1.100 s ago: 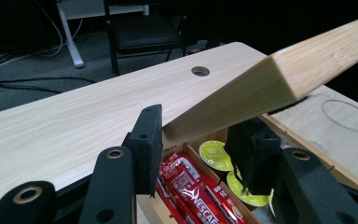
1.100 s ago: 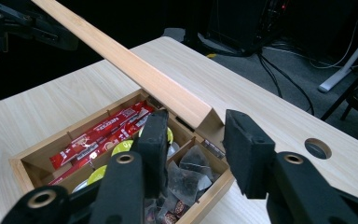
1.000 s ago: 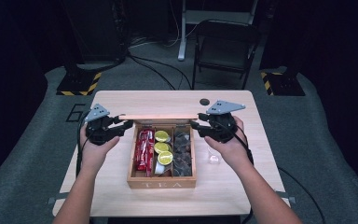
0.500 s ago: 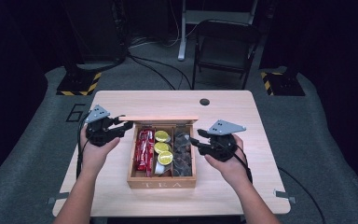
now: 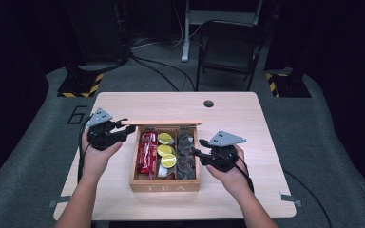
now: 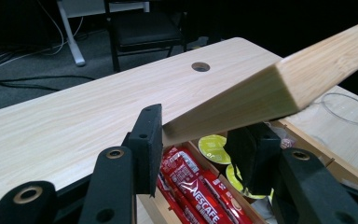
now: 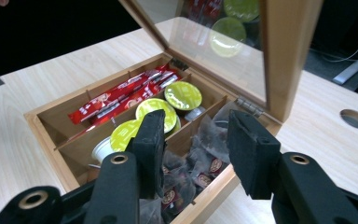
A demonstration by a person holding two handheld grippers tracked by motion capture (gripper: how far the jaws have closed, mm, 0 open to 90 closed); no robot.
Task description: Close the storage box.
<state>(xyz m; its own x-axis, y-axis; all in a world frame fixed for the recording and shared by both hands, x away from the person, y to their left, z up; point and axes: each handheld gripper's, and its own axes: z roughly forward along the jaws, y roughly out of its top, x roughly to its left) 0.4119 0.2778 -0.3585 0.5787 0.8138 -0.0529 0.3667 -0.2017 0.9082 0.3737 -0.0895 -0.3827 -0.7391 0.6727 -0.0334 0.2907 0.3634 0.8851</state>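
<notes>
The left hand-held gripper (image 5: 123,127) sits at the left of the desk (image 5: 247,114), its jaws pinching the left corner of the lid (image 5: 164,122). The left gripper view shows the wooden lid (image 6: 279,88) edge clamped between the two black pads. The lid stands raised over the back of the box (image 5: 165,186), hinged along the far wall.

The box lies in the middle of the desk, with "TEA" on its front wall. Its left compartment holds red sticks (image 5: 147,151), the middle one yellow-green pods (image 5: 167,154), the right one dark tea bags (image 5: 186,156).

At the right, the right hand-held gripper (image 5: 196,153) hovers at the box's right edge, just over the tea bags. In the right gripper view its jaws are spread with nothing between them, the tea bags (image 7: 200,154) directly below and the lid's glass pane (image 7: 214,46) ahead.
</notes>
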